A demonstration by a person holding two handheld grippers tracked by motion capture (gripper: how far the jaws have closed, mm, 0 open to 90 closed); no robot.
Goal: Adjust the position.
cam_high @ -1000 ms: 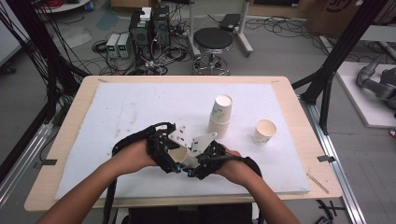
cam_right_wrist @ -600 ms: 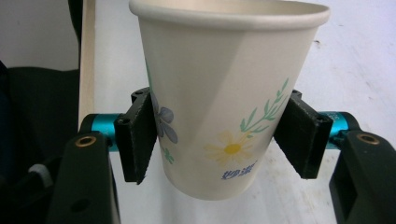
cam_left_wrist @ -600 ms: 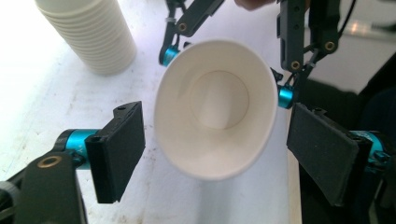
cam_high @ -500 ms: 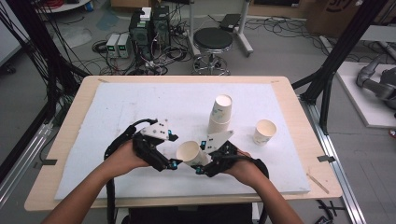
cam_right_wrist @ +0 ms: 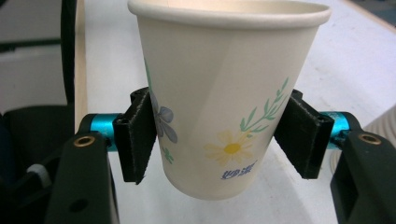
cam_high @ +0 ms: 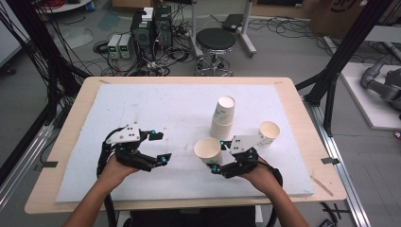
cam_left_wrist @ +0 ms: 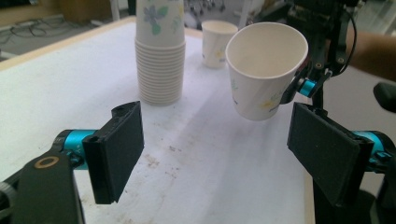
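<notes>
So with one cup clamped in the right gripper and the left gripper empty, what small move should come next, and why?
Probably lower the held cup onto the white mat, near the lone cup. The right gripper grips it upright off the surface, apart from the stack, and the left gripper has just opened with nothing between its pads.

A wooden table (cam_high: 293, 101) carries a white foam sheet (cam_high: 156, 109), with a stack of paper cups (cam_high: 223, 118) mid-right and a lone cup (cam_high: 268, 133) farther right.
</notes>
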